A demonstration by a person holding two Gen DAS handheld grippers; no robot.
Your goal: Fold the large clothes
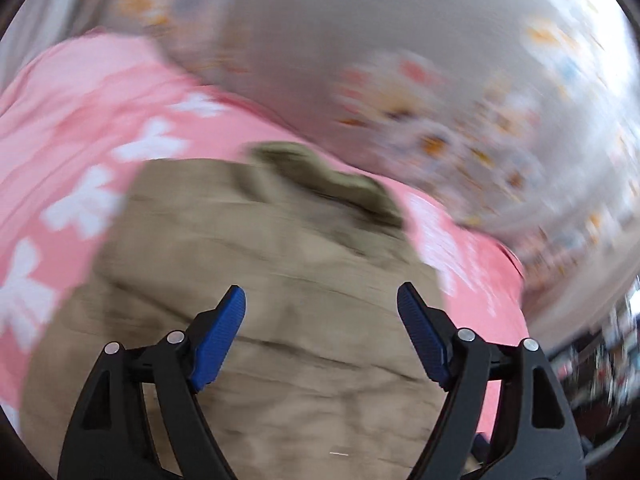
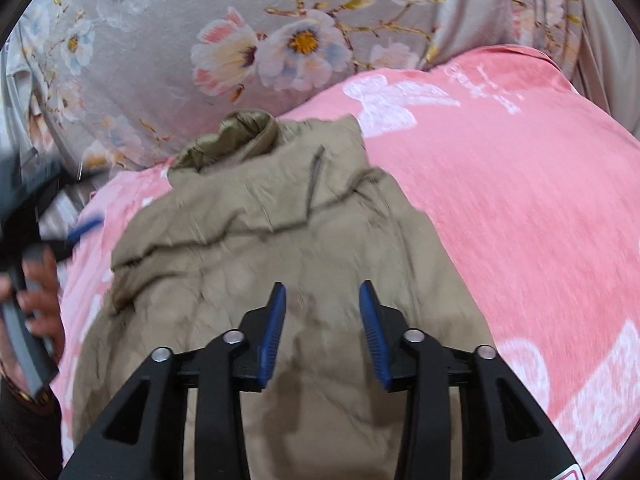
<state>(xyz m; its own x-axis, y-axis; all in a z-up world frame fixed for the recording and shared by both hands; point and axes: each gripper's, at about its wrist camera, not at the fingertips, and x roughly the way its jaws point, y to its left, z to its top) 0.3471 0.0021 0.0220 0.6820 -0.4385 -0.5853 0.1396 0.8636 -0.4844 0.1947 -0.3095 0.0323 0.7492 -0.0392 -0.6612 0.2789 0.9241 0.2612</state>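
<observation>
A tan padded jacket (image 1: 280, 280) lies folded into a bundle on a pink blanket (image 1: 80, 120) with white butterfly prints. Its darker olive lining shows at the far end (image 2: 244, 132). My left gripper (image 1: 321, 300) is open and empty, hovering above the jacket. My right gripper (image 2: 322, 296) is open and empty, also over the jacket (image 2: 280, 232). The left gripper and the hand holding it show blurred at the left edge of the right wrist view (image 2: 76, 232). The left wrist view is motion-blurred.
The pink blanket (image 2: 520, 200) lies on a grey bedsheet with a flower print (image 2: 240, 40). The sheet spreads beyond the jacket in both views (image 1: 360, 40). Blurred clutter shows at the right edge of the left wrist view (image 1: 608, 360).
</observation>
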